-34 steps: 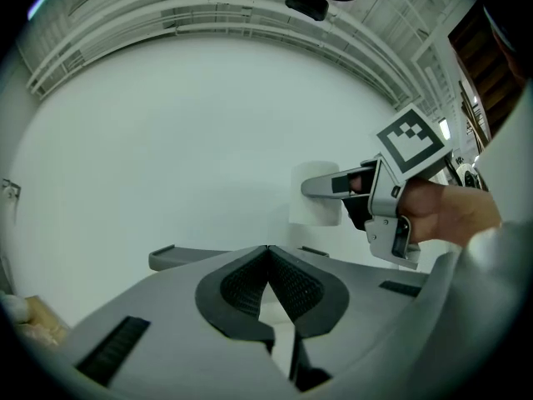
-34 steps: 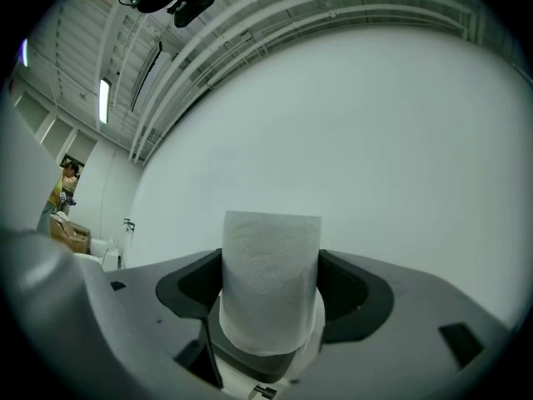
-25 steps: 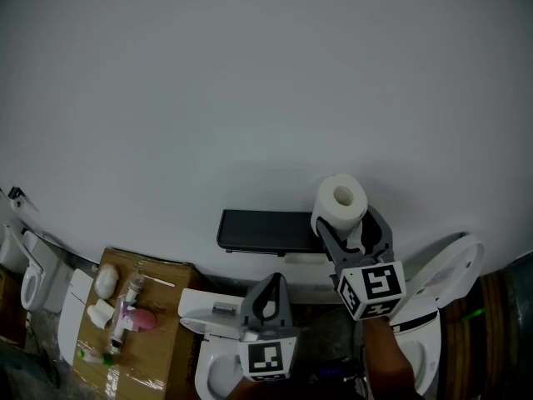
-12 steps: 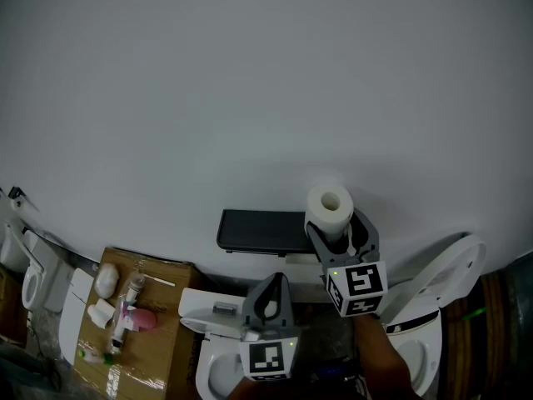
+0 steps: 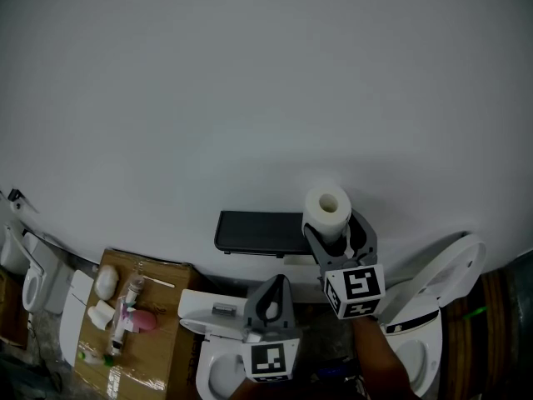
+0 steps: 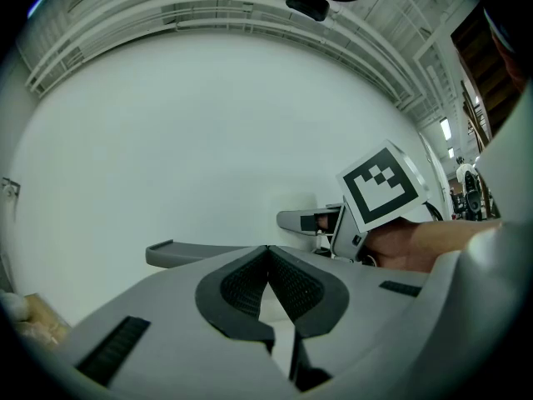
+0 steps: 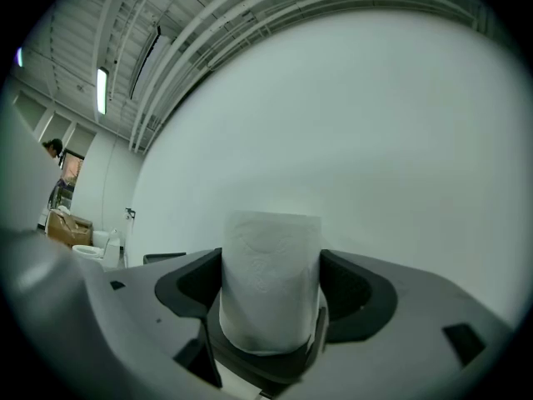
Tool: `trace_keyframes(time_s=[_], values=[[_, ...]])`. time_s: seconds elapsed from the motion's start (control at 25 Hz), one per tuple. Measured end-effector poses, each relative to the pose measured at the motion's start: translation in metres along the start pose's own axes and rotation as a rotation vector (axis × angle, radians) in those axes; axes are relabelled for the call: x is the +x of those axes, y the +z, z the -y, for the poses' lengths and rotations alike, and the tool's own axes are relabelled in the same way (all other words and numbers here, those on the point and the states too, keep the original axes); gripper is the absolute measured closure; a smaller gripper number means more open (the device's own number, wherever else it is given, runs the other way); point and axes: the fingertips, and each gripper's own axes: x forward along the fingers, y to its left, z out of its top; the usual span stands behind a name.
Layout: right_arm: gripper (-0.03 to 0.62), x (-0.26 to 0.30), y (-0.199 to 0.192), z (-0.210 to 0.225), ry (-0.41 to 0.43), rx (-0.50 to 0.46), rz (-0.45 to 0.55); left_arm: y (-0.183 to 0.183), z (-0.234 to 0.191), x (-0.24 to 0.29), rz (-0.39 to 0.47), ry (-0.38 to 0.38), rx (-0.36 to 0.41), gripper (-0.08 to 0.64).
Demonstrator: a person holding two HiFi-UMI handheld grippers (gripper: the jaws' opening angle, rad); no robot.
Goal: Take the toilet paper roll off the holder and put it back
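A white toilet paper roll (image 5: 326, 210) (image 7: 271, 280) stands upright between the jaws of my right gripper (image 5: 335, 233) (image 7: 271, 294), which is shut on it. The roll hangs just right of the dark holder shelf (image 5: 258, 232) on the white wall, close to its right end. My left gripper (image 5: 269, 300) (image 6: 268, 267) sits lower and to the left, below the shelf, jaws shut with nothing between them. In the left gripper view the shelf (image 6: 200, 252) shows as a grey ledge, and the right gripper's marker cube (image 6: 381, 186) is to the right.
A white toilet (image 5: 433, 307) stands at lower right, another white toilet (image 5: 208, 348) lies below the left gripper. A cardboard box (image 5: 166, 340) with small bottles and packets sits at lower left. More white fixtures (image 5: 25, 273) line the far left. A plain white wall (image 5: 250, 82) fills the upper view.
My right gripper has carried the roll down and to the left, nearer the right end of the holder shelf. The left gripper has stayed put.
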Motion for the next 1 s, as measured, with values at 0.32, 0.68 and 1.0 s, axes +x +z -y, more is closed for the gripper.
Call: trace_keyframes(time_s=[0.32, 0.68, 1.0], values=[[0.222, -0.003, 0.019, 0.0, -0.011, -0.06, 0.043, -0.001, -0.002, 0.001, 0.005, 0.006, 0.008, 0.548], [0.221, -0.011, 0.021, 0.003, -0.014, -0.041, 0.05, 0.0, 0.0, 0.001, -0.001, 0.004, 0.006, 0.548], [0.221, -0.038, 0.003, -0.001, -0.008, -0.028, 0.012, -0.005, -0.001, 0.002, -0.018, 0.007, 0.017, 0.548]])
